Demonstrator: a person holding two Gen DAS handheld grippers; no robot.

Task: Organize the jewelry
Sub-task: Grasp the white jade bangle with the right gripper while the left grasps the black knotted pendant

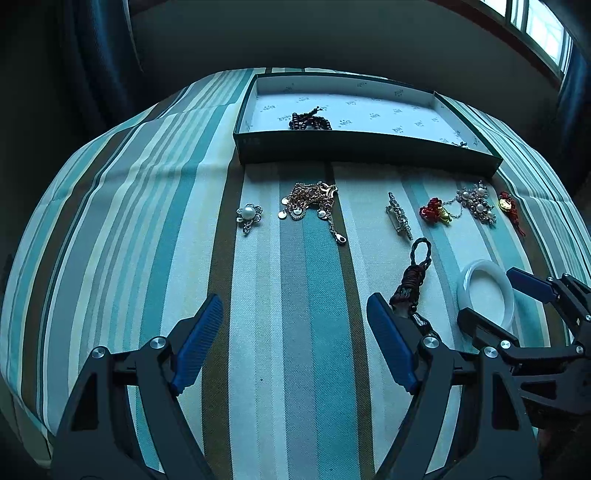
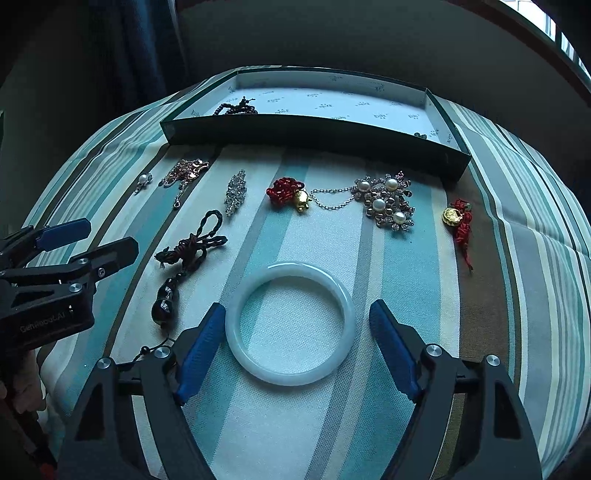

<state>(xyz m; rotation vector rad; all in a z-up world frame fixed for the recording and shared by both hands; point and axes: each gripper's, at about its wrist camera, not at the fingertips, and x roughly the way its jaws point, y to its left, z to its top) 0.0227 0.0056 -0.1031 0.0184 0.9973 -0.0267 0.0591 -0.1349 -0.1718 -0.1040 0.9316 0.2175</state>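
A white jade bangle point(image 2: 291, 325) lies flat on the striped cloth between the open fingers of my right gripper point(image 2: 297, 314); it also shows in the left wrist view point(image 1: 485, 291). My left gripper point(image 1: 295, 306) is open and empty over bare cloth, with a dark knotted cord pendant point(image 1: 412, 280) by its right finger. A dark green box point(image 1: 365, 147) at the back holds a dark bead bracelet point(image 1: 308, 120). In front of it lie a pearl flower brooch point(image 1: 249, 216), a gold chain point(image 1: 314, 201), a crystal brooch point(image 1: 399, 216), a red knot charm point(image 1: 434, 212) and a pearl cluster necklace point(image 2: 386, 201).
Another red cord with a gold charm point(image 2: 460, 225) lies at the far right. The striped cloth point(image 1: 147, 221) covers a rounded table that drops off at left and right. A dark wall and a window point(image 1: 546, 33) stand behind.
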